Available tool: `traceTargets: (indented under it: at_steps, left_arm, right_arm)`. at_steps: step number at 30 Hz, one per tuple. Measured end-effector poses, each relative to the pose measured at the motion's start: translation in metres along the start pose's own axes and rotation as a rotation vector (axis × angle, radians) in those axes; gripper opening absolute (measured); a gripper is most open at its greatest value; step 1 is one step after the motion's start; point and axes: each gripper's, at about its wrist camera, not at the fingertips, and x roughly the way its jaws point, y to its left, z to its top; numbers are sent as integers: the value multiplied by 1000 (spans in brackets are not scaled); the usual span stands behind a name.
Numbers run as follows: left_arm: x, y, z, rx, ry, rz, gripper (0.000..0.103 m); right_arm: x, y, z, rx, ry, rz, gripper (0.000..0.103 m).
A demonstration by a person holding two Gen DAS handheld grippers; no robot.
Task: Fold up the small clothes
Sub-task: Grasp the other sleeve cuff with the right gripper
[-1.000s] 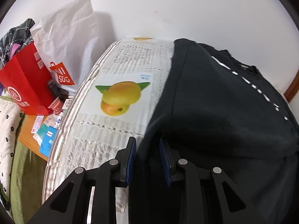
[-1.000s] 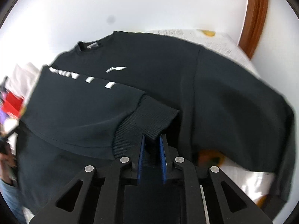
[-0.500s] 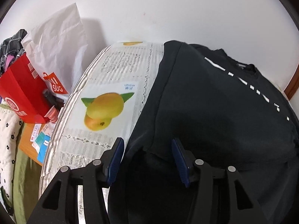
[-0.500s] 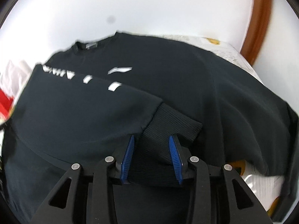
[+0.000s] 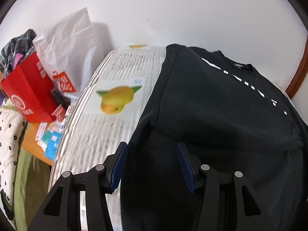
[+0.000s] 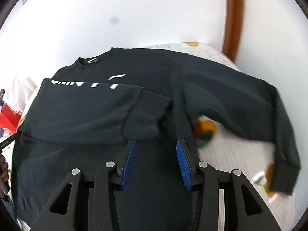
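A black sweatshirt with white lettering lies face up on a tablecloth printed with mangoes. One sleeve is folded across the chest, and its ribbed cuff rests near the middle. The other sleeve stretches out to the right. My right gripper is open over the body of the sweatshirt, just short of the folded cuff, with nothing pinched. My left gripper is open over the sweatshirt's left side, and its pads stand apart from the cloth.
Left of the table a red paper bag, a white shopping bag and small packets crowd a lower wooden surface. A white wall stands behind the table. A brown wooden frame runs up at the right.
Both grippers were shut on the black cloth a second ago and now stand open, having let it go. The right one has drawn back from the cuff, which stays folded over the chest.
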Motion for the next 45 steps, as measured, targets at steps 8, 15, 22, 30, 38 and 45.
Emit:
traceTargets:
  at_steps: [8,15,22,30,38,45]
  left_arm:
    - [-31,12,-44,-2,26,-15,50]
    - [-42,18,-95,9,76,-28,50]
    - [-66,16,-126,25,38,-52,8]
    - [-89,16,-150,14,51,-42,7]
    - [-105,6,-171,72,58,-31,13]
    - [-113,2,-162,60,30,-23,39]
  right_arm:
    - [-37,-28,-49,54,8,7,51]
    - [-42,-22,-109,20,66,51,53]
    - [-51,-5,-151,-50,5,-16,21]
    - [-68,-7,-162,-56,2,-26,11]
    - [-77,-18,-172,-73,23,-16,16]
    - [-102,-58,-151,-33,-93,-77,54]
